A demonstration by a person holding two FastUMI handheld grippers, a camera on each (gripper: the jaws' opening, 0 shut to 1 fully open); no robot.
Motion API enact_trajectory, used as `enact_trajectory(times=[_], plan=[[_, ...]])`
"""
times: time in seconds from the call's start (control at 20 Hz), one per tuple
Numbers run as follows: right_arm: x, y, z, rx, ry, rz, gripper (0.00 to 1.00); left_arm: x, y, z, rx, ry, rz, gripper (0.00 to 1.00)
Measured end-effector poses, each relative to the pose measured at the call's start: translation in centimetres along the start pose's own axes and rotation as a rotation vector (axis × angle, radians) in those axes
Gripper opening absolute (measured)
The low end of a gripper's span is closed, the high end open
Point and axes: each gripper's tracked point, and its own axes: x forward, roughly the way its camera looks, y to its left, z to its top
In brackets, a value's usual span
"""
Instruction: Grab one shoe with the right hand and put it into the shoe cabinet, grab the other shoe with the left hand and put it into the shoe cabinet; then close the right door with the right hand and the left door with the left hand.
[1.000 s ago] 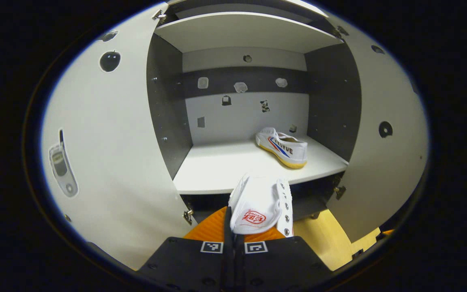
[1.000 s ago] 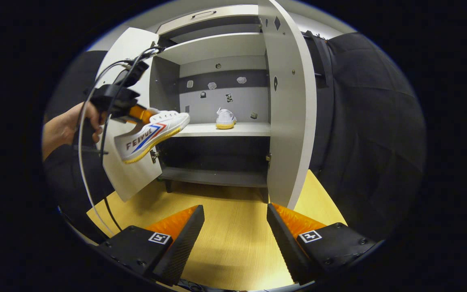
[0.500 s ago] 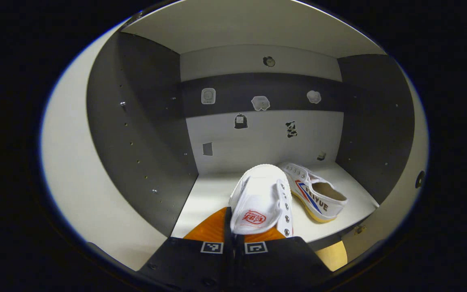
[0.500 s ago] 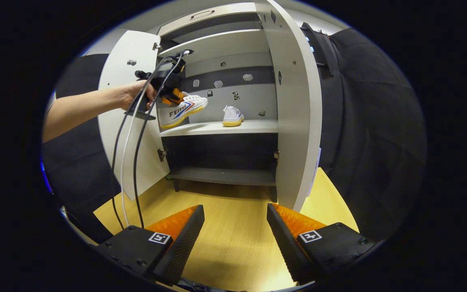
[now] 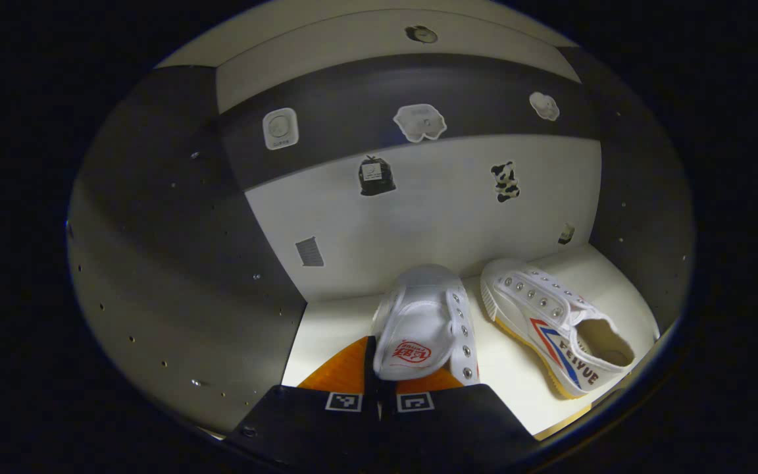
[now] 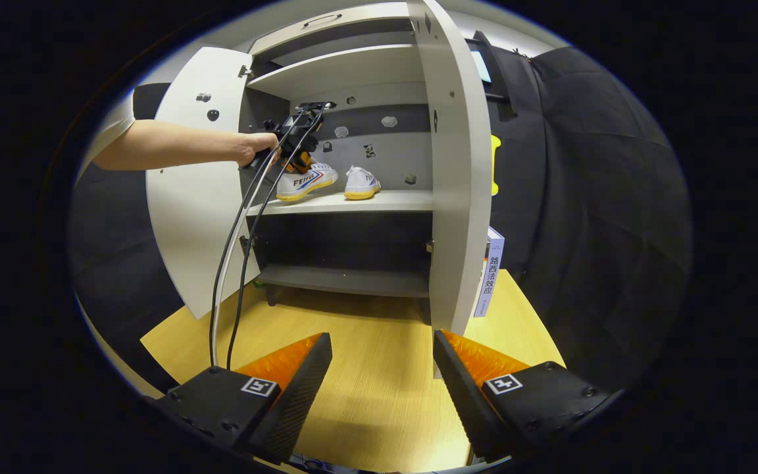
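In the left gripper view, our left gripper (image 5: 379, 380) hides the heel of the held shoe (image 5: 426, 322), so we cannot see how far the fingers reach. The second shoe (image 5: 553, 322) is clipped at lower right. In the right gripper view, the stickers (image 6: 389, 122) are too small to identify.

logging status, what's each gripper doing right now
Left gripper: shut on the white sneaker's tongue, inside the cabinet.
Right gripper: open, holding nothing.

Bare forearm (image 6: 175, 141); black, white cables (image 6: 237, 250) trailing.
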Motion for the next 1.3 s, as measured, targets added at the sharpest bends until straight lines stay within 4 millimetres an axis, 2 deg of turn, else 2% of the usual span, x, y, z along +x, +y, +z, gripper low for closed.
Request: enact_trajectory(times=[0.1,0.3,0.5,0.55,0.65,0.8,0.95,1.1,1.3], plan=[[0.0,-0.4,-0.2,0.01,0.007,-0.012,0.98,0.8,-0.9,-0.6,0.017,0.032,-0.011,0.05],[-0.2,-0.6,0.1,0.003,-0.005,-0.031,0.99,1.2,-1.2,-1.0,0.033,0.05,-0.011,0.05],[-0.3,-0.2,0.4,0.002,-0.01,-0.034,0.98,-0.5,-0.5,-1.4,0.049,0.03,0.009,0.17],[-0.4,-0.2,0.5,0.002,-0.012,-0.037,0.98,-1.3,-0.1,-1.4,0.057,0.016,0.011,0.25],[-0.4,-0.2,1.0,-0.002,-0.024,-0.048,0.99,-3.6,0.6,-0.8,0.086,-0.049,0.017,0.54],[-0.8,0.2,1.8,-0.007,-0.044,-0.05,0.98,-8.7,-0.1,-1.3,0.019,-0.132,-0.046,0.98],[-1.4,0.8,2.9,-0.029,-0.068,-0.06,0.98,-15.0,-1.2,-1.6,-0.044,-0.254,-0.128,0.96],[-2.4,1.5,4.2,-0.028,-0.093,-0.068,0.98,-21.4,-1.0,-2.9,-0.062,-0.371,-0.159,0.96],[-4.7,1.4,6.5,-0.028,-0.131,-0.111,0.98,-28.2,-0.6,-7.4,-0.151,-0.444,-0.199,0.96]])
